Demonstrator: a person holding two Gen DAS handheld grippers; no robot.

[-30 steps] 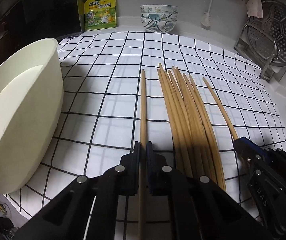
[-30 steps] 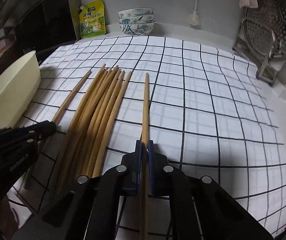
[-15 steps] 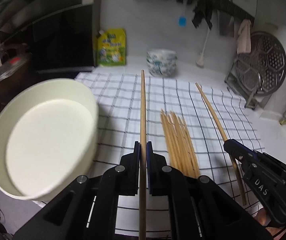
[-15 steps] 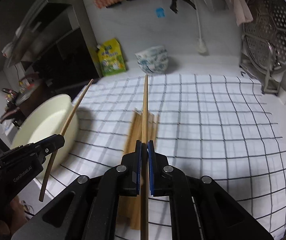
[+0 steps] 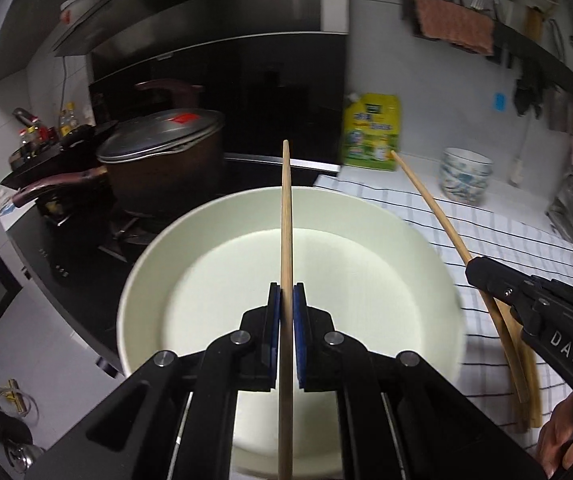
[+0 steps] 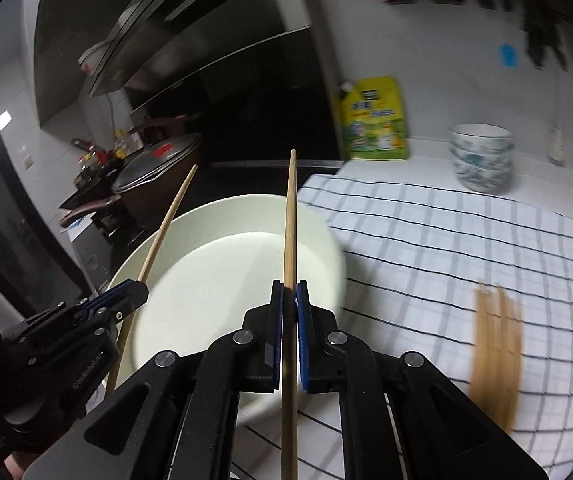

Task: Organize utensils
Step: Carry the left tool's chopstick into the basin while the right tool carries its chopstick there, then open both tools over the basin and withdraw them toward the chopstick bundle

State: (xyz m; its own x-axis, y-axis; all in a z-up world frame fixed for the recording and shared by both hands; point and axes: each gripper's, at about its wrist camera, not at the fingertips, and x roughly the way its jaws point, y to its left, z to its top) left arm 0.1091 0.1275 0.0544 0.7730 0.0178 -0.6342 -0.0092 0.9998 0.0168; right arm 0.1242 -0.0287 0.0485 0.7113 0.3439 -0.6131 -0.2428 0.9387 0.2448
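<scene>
The left gripper (image 5: 285, 306) is clenched on one wooden chopstick (image 5: 286, 216), its shaft running forward over the middle of the cream basin (image 5: 142, 280), the tip reaching past the far rim. The right gripper (image 6: 289, 304) likewise grasps a second chopstick (image 6: 289, 220), held above the basin's right half, its tip also clear of the far rim. Seen from the left wrist, the right gripper (image 5: 471, 270) hangs just beside the basin's right edge.

The basin sits at the left edge of a black-and-white checked cloth (image 6: 466, 240) spread on the counter (image 6: 418, 164); its inside shows nothing but bare white bottom. To its right a bundle of chopsticks (image 6: 496, 352) lies on the cloth, well apart from the basin; blur keeps the number from being counted. The rest of the cloth beyond is open.

Farther back, a dark stovetop carries one lidded pot (image 5: 162, 160). Against the wall stand one yellow-green pouch (image 5: 372, 136) and one stack of patterned bowls (image 5: 466, 176), the count in the stack unclear.
</scene>
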